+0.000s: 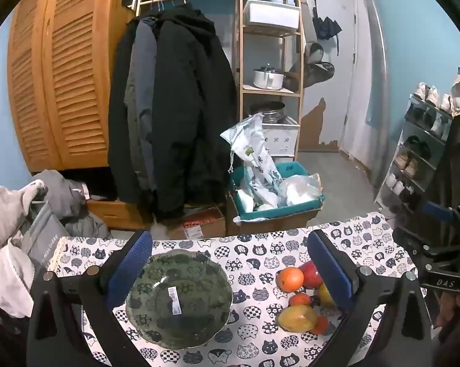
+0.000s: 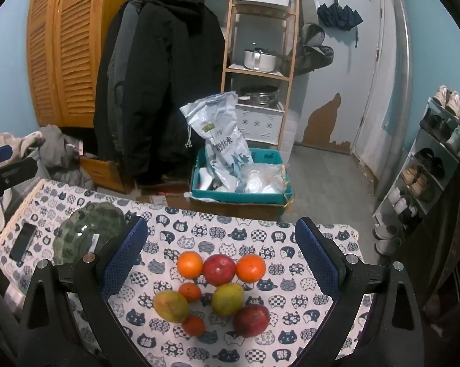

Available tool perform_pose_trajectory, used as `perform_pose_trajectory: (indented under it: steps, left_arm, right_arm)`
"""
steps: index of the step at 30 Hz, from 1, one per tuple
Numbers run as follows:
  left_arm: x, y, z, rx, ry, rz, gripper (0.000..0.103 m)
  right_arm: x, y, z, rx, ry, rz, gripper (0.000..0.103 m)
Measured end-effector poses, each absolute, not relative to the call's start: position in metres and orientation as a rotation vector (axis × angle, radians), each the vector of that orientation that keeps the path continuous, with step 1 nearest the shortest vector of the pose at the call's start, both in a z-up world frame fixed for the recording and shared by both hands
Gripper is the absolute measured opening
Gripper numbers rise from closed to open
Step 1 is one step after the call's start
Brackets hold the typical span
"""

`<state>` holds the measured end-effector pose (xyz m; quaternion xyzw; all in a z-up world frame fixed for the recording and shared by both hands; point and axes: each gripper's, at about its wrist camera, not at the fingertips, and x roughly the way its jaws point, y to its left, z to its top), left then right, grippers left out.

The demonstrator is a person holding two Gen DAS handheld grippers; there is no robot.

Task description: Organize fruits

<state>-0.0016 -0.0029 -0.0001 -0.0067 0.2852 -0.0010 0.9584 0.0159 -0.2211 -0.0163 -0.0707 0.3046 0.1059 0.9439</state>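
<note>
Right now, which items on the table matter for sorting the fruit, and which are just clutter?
Job:
- green glass bowl, empty
- two oranges
- two red apples
- two mangoes
- two small tangerines
- left gripper and right gripper, both open

Clutter:
- phone beside the bowl
- cat-print tablecloth

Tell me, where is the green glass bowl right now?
The green glass bowl sits empty on the cat-print tablecloth, to the left of the pile of fruit. In the left wrist view it lies right under the open left claw.
</note>
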Motion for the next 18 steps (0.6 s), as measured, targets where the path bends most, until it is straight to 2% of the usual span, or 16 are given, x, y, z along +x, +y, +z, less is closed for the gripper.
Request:
perform_pose_trajectory:
  steps: [18]
  left_arm:
    - [-0.0012, -0.0011, -0.0039, -0.022, 0.588, -0.013, 0.102]
  right_arm:
    - [0.0159, -0.2208, -0.0172, -0.148, 0.621, 0.215, 0.095]
